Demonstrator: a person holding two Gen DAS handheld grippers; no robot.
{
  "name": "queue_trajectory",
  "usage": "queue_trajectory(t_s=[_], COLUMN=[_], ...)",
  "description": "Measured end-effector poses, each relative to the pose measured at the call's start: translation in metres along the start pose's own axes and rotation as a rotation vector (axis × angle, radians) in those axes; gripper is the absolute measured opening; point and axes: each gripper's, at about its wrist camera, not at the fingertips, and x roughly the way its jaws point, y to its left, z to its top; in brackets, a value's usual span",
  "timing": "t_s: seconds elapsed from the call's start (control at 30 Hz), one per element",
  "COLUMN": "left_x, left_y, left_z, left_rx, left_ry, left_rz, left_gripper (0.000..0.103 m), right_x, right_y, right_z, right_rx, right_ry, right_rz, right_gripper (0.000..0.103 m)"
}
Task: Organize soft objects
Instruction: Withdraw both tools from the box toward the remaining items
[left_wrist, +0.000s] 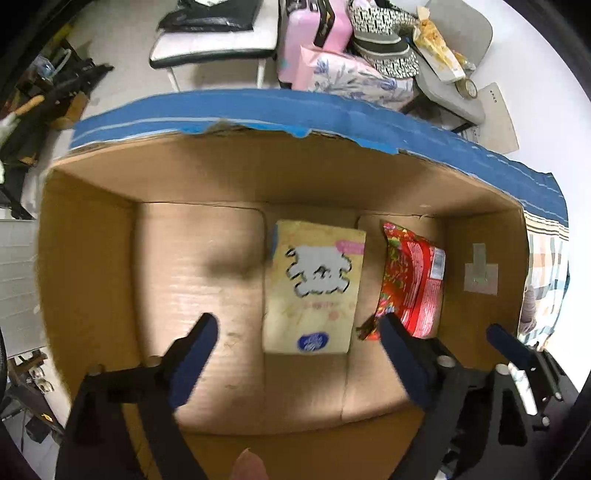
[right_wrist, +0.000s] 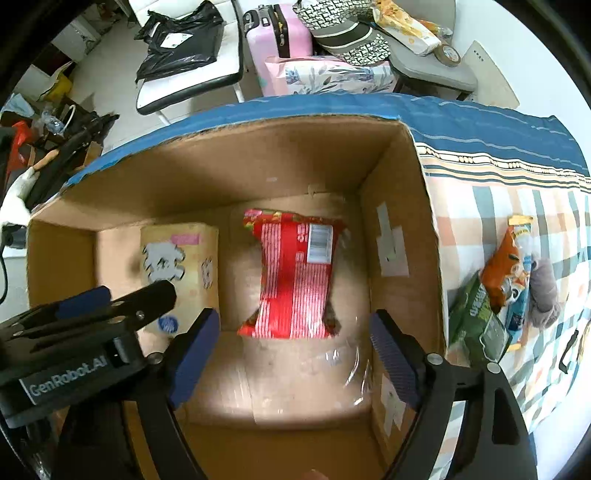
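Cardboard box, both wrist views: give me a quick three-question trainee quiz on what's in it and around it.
1. True or false: the red snack bag lies inside the cardboard box.
2. Multiple choice: the yellow tissue pack in the box lies where, in the left wrist view?
A. left of the red bag
B. on top of the red bag
C. outside the box
3. Fill in: the right gripper and the left gripper both stand ____, with nothing between their fingers.

Key: 1 true; 2 A; 3 open. Extra note: more snack bags lie on the checked cloth outside the box.
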Motion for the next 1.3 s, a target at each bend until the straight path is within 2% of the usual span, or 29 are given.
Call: queue_trajectory(t_s=[0.13,0.67,0.87,0.97,1.1,1.2,1.3], left_x=[-0.014,-0.104,-0.136,-0.151,-0.164,-0.164,-0.152], left_y=[0.004,0.019,0.006,-0.010,-0.052,-0.095,-0.135], left_z=[-0.017,-0.106,-0.134,-0.146,-0.154,-0.153,-0.146], left_rx=[0.000,-0.022,-0.015,-0.007,0.035,0.079,0.101], left_ry=[-0.040,-0.273,-0.333,-0.359,-0.384,-0.381,-0.344], left_rz=[0.003,0.077,0.093,0.084,0.078,0.056,0.013], left_gripper=[0.096,0.097,0.096,0.097,0.097,0.097,0.097], right_x=[-0.015,-0.108,-0.140,-0.154,-0.170,-0.180,-0.184], right_y=[-0.002,0.003,-0.007,-0.020,-0.054,-0.096,-0.148], right_z=[-0.016,-0.096,-0.121,-0.130,-0.137,-0.139,-0.135], right_rx=[-0.021,-0.120,-0.125,-0.117,-0.092,-0.058,-0.006], right_ry=[-0.007,-0.153,-0.180,-0.194,-0.222,-0.242,-0.252], right_rz=[0.011,0.034,0.091,0.124,0.135,0.131,0.103], right_gripper=[0.103,0.103,0.103,0.103,0.103,0.103,0.103])
